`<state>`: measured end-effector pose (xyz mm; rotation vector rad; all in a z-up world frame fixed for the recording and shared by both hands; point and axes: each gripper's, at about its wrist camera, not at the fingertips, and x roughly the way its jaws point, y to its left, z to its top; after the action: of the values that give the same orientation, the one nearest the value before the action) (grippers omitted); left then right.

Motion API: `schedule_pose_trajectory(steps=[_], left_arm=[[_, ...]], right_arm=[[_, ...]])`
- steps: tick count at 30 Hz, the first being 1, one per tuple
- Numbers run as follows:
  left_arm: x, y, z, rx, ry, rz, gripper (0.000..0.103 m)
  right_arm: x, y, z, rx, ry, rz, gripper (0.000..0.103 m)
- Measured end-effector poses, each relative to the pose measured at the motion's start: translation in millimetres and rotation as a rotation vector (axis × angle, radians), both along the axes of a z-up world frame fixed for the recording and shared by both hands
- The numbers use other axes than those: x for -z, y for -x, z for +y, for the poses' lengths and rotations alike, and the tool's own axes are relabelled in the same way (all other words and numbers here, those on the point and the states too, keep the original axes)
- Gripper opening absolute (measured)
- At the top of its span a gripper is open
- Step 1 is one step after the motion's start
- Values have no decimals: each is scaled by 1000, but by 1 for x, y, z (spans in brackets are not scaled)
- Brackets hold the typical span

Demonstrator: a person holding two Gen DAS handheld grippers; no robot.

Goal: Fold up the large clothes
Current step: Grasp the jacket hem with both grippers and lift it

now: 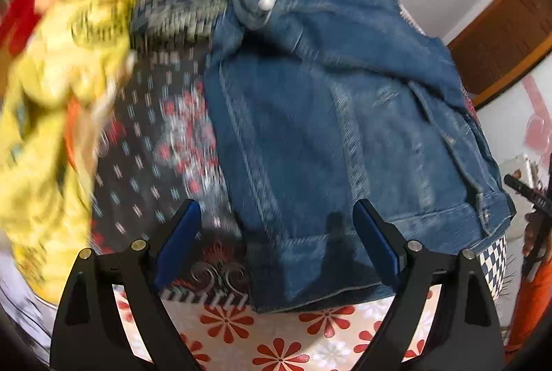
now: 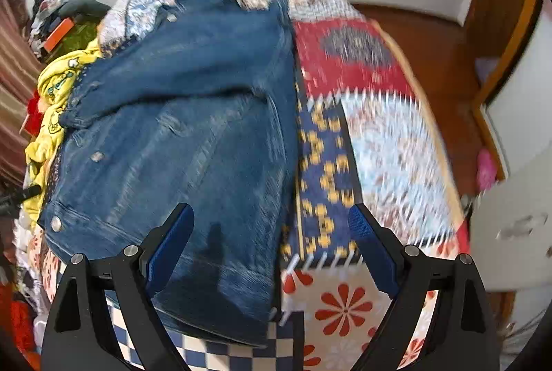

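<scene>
I am holding both claws over the denim jacket (image 1: 327, 136), which is lying on the patchwork bedspread (image 2: 362, 67) w/ its sides already turned in, so it is making a long narrow shape. My left claw (image 1: 276, 243) is standing wide open, nothing between the blue pads (image 1: 179, 240); it is hovering above the near hem, left corner. My right claw (image 2: 272, 250) is also spread open & empty, over the right edge of the jacket where denim is meeting the blue-yellow patch.

I think I am keeping them apart like this bc each one is aiming at one corner of the hem, so the bottom can go up toward the collar in one even fold. Denim is thick, so I am expecting it will resist & maybe spring back.

The yellow garment (image 1: 51, 95) is sitting in a heap just beside the jacket on the left, prob. waiting for its turn. Both views are blurred, so small details I cannot read.
</scene>
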<state>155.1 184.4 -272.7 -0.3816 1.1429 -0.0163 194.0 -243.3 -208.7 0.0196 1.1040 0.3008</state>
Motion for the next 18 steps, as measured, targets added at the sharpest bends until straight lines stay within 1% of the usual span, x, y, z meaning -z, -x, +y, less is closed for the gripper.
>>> schedule_pose_trajectory(steps=[3, 4, 5, 7, 8, 9, 10, 11, 12, 13, 14, 15, 16, 17, 18], left_arm=[[21, 1, 6, -69, 55, 46, 82], [26, 0, 7, -80, 88, 56, 77], [32, 0, 8, -91, 141, 63, 74], [36, -1, 7, -104, 186, 53, 73], [36, -2, 5, -93, 201, 48, 65], [36, -3, 2, -75, 224, 43, 60], [36, -4, -1, -65, 232, 44, 58], [36, -5, -3, -62, 229, 45, 58], [36, -6, -4, -54, 228, 45, 55], [37, -6, -4, -53, 236, 44, 46], [37, -5, -2, -60, 252, 48, 34], [37, -3, 1, -67, 266, 50, 29], [37, -2, 6, -73, 284, 48, 26], [35, 1, 10, -76, 295, 39, 21], [30, 3, 11, -72, 289, 25, 20]], right_arm=[[13, -1, -7, 18, -37, 49, 89], [16, -3, -8, 20, -53, 64, 89], [20, -5, -8, 23, -75, 81, 89], [26, -9, -8, 20, -117, 111, 89], [28, -11, -5, 12, -140, 117, 89], [27, -11, -2, 5, -145, 115, 89], [27, -11, 2, -10, -147, 112, 86], [26, -10, 5, -27, -155, 110, 79], [26, -9, 9, -42, -169, 112, 75], [26, -9, 12, -56, -180, 116, 63], [26, -7, 15, -71, -190, 121, 53], [26, -7, 18, -82, -198, 126, 48], [26, -7, 19, -87, -205, 129, 39], [24, -6, 20, -90, -214, 134, 28], [24, -9, 22, -89, -213, 137, 23]])
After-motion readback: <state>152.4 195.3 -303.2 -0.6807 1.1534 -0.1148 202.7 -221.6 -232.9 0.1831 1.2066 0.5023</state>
